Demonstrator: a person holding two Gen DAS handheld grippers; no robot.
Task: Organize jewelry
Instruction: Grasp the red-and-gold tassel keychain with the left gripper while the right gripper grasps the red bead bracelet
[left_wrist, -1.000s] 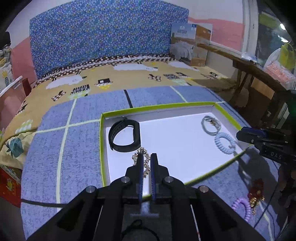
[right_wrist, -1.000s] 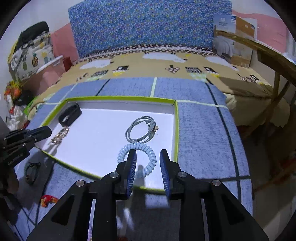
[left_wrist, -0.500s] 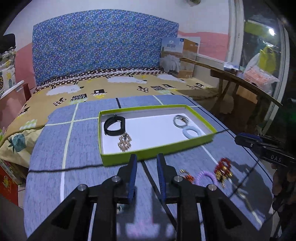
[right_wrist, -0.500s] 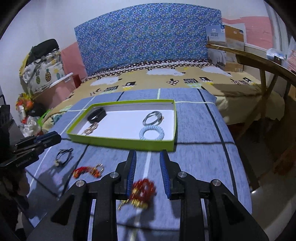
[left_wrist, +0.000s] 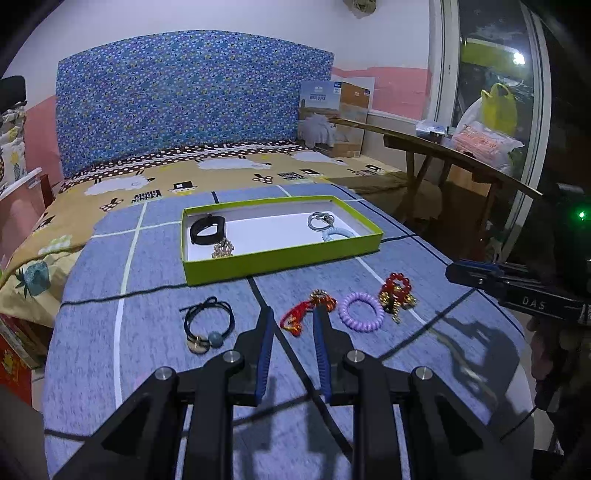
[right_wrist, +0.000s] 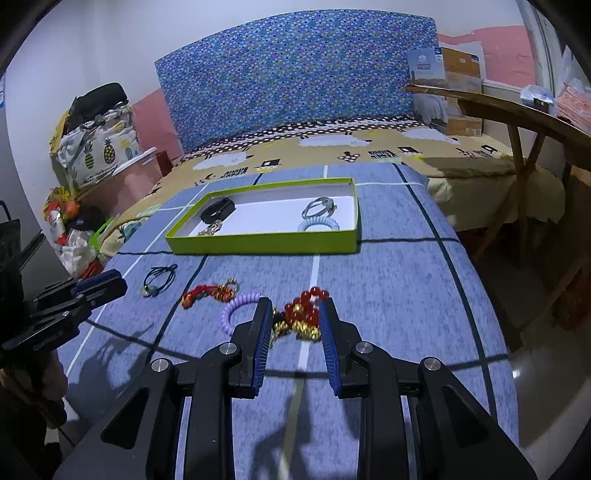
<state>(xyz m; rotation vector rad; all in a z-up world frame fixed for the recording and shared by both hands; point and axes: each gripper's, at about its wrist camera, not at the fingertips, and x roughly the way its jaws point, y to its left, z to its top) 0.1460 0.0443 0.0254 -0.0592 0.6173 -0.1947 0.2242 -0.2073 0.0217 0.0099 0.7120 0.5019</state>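
Change, left: left hand-held gripper (left_wrist: 291, 321) pulled back from the shallow lime-green cardboard tray with white floor (left_wrist: 284, 260); a second ago its jaws sat nearly shut over the gold chain piece (left_wrist: 222, 249), now parted, nothing between the pads.
Change, right: right hand-held gripper (right_wrist: 293, 314) likewise drawn back from the tray; jaws at the same moderate gap as before, empty.
Meaning: gold chain piece left lying in the tray, beside the black band (left_wrist: 207, 229); one deposit judged complete, both tools free for a next pick.
In tray, left end: black band and gold chain piece, just beside each other.
In tray, right end: grey cord loop (left_wrist: 320, 220) and pale blue spiral coil tie (left_wrist: 338, 233), touching or nearly so.
Still outside, on the blue grid-patterned cover (left_wrist: 147, 332): black elastic bracelet with beads (left_wrist: 208, 325), red-and-gold cord ornament (left_wrist: 308, 306), lilac spiral coil tie (left_wrist: 361, 311), red bead bracelet with gold charms (left_wrist: 397, 293).
Alignment, left: jaws frame the red-and-gold cord ornament in the left wrist view; not touching.
Alignment, right: jaws frame the red bead bracelet in the right wrist view; hovering above, no contact seen.
Progress: roughly half, four pieces in and four out.
Caution: charms and cords lie close together; snagging a neighbour looks possible.
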